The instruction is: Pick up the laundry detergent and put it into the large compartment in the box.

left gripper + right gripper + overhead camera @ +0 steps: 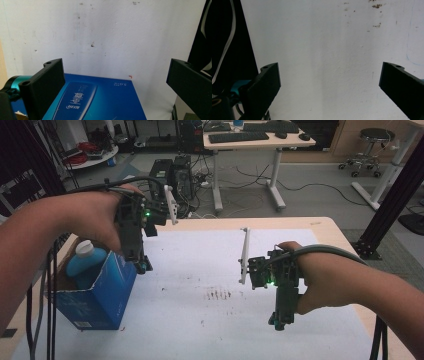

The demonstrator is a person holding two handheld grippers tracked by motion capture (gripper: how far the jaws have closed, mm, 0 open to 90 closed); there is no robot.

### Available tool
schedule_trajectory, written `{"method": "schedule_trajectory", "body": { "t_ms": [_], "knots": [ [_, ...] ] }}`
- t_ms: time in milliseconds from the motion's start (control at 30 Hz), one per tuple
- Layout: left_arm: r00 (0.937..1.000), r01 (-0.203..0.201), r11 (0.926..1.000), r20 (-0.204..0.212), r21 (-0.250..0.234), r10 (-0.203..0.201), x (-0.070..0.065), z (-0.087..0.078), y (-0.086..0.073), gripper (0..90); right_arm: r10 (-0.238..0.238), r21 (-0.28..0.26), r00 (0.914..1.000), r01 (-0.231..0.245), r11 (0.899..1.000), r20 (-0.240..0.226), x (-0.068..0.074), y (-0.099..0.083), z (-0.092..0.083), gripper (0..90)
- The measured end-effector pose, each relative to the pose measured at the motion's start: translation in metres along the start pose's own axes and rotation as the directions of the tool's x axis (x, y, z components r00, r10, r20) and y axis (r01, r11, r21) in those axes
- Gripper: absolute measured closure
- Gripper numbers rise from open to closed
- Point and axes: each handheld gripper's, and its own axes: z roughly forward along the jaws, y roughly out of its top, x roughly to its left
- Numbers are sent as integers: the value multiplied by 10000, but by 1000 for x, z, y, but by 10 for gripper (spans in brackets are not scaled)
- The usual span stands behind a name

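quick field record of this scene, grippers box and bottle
left gripper: open, above the blue box's near edge, holding nothing
right gripper: open, over bare white sheet, holding nothing
blue box: stands open at the table's left edge
blue bottle: white cap, sticking out of the box
white sheet: covers the table, dark smudges mid-sheet
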Motion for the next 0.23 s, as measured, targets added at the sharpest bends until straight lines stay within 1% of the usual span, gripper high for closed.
{"method": "schedule_trajectory", "body": {
  "t_ms": [33,67,133,233],
  "knots": [
    [10000,10,10000,1,-31,-10,0,0,0,17,-149,33,9999,149,9999,75,-1,0,0,27],
    [10000,6,10000,-6,-51,-6,0,0,0,17,-138,55,9999,138,9999,67,-1,0,0,27],
    [10000,14,10000,-8,-68,-14,0,0,-1,17,21,6,10000,-21,10000,8,0,1,0,27],
    [10000,-17,10000,-4,-83,17,-1,0,0,17,130,41,9999,-130,9999,47,1,1,0,27]
  ]
}}
